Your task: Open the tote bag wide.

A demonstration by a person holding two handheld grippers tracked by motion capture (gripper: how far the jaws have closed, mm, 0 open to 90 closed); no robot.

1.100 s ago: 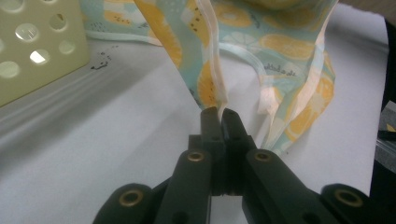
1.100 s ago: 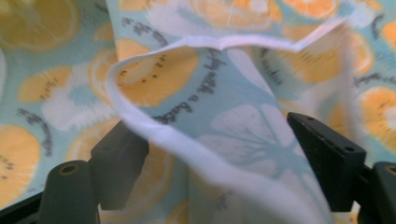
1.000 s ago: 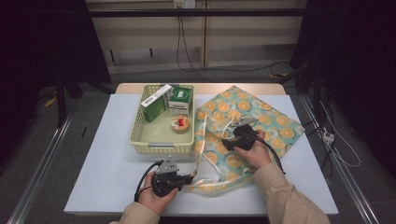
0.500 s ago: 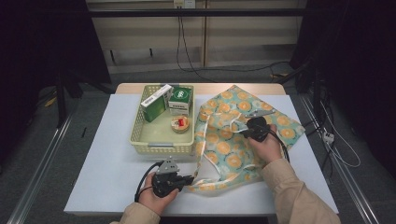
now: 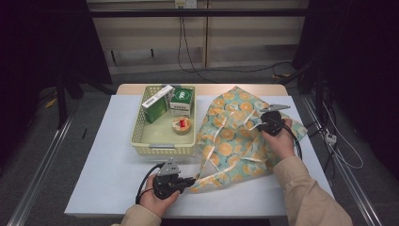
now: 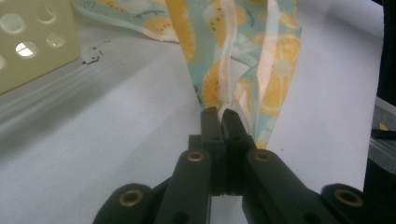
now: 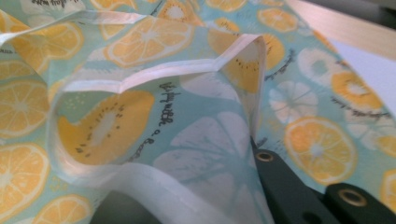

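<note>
A cloth bag (image 5: 235,139) printed with orange and lemon slices lies spread on the white table (image 5: 108,174), right of centre. At the table's front, my left gripper (image 5: 192,180) is shut on the bag's near corner; in the left gripper view the jaws (image 6: 220,115) pinch a folded strip of the fabric (image 6: 243,60). My right gripper (image 5: 258,126) is on the bag's right side, lifted a little. Its jaws have just closed and eased slightly, with a fold of fabric (image 7: 187,140) between them. One black finger (image 7: 280,184) shows beside the cloth; the other is hidden under it.
A pale yellow basket (image 5: 162,147) stands left of the bag. It holds two green-and-white boxes (image 5: 156,104) (image 5: 182,100) and a small round item (image 5: 181,125). Cables trail on the floor beyond the table's far and right edges.
My right hand has moved right and slightly up from the bag's middle toward its right side, drawing a fold of fabric along. The left hand has stayed put.
</note>
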